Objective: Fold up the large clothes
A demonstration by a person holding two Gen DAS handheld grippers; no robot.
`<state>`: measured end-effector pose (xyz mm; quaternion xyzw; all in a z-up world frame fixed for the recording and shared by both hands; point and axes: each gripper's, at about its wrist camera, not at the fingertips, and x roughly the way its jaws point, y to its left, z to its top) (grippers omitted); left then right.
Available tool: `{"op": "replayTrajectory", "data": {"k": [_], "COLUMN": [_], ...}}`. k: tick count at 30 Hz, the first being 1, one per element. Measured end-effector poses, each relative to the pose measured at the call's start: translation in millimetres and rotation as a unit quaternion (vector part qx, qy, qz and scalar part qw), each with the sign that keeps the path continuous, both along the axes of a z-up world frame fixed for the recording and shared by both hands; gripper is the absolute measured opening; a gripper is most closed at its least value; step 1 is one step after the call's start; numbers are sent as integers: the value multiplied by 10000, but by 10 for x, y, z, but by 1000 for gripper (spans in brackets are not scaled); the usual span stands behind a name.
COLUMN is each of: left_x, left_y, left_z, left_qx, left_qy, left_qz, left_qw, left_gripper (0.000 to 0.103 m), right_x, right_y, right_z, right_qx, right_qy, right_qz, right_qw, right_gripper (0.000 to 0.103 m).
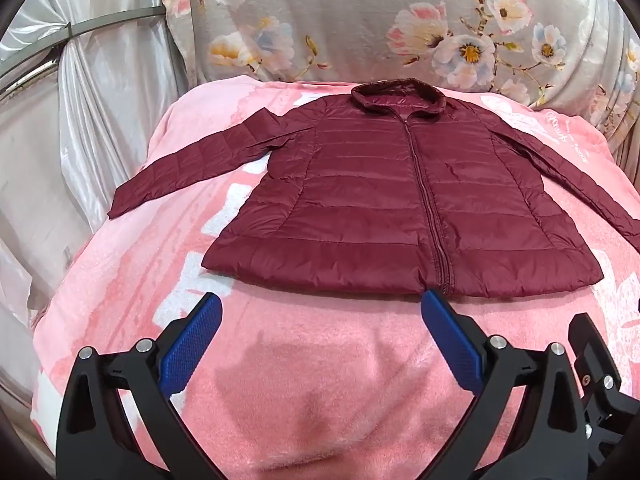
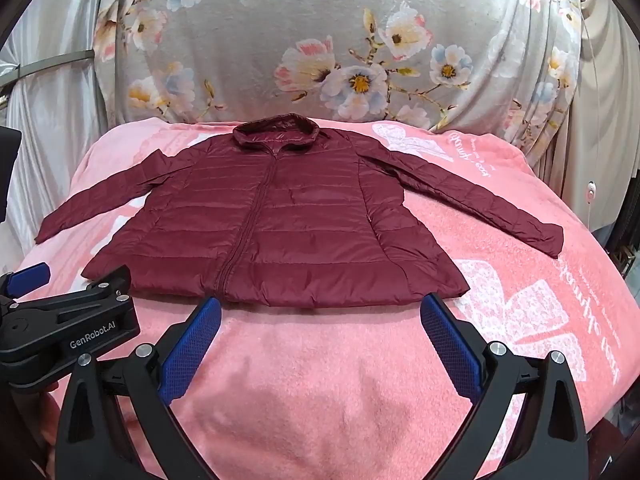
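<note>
A dark red quilted jacket (image 1: 384,196) lies flat and zipped on a pink blanket (image 1: 312,380), collar at the far side, both sleeves spread outward. In the right wrist view the same jacket (image 2: 280,220) fills the middle of the blanket (image 2: 320,380). My left gripper (image 1: 322,300) hovers open just short of the jacket's hem, left of the zip, with nothing between its blue pads. My right gripper (image 2: 320,306) is also open and empty, just before the hem on the jacket's right half. The left gripper's black body (image 2: 64,320) shows at the left edge of the right wrist view.
A grey floral cloth (image 2: 320,40) hangs behind the blanket. Shiny white drapes (image 1: 80,120) hang at the left. The pink blanket's edges drop away at left and right, and a broad strip of blanket lies between the hem and the grippers.
</note>
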<state>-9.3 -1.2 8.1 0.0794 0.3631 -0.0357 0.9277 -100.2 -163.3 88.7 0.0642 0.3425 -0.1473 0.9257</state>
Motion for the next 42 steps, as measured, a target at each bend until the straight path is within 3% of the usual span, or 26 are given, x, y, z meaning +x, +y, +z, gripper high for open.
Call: {"op": "replayTrajectory", "data": {"k": [42], "left_x": [-30], "left_y": [47], "left_z": [1], "left_qx": [-12], "left_qy": [29], "left_qz": [3], "left_qw": [10000], "left_gripper": [97], "right_x": [58], "right_y": [15], "right_z": [-78], "right_qx": [8], "right_qy": [33], "right_qz": [14], "right_qw": [10000], "right_gripper": [98]}}
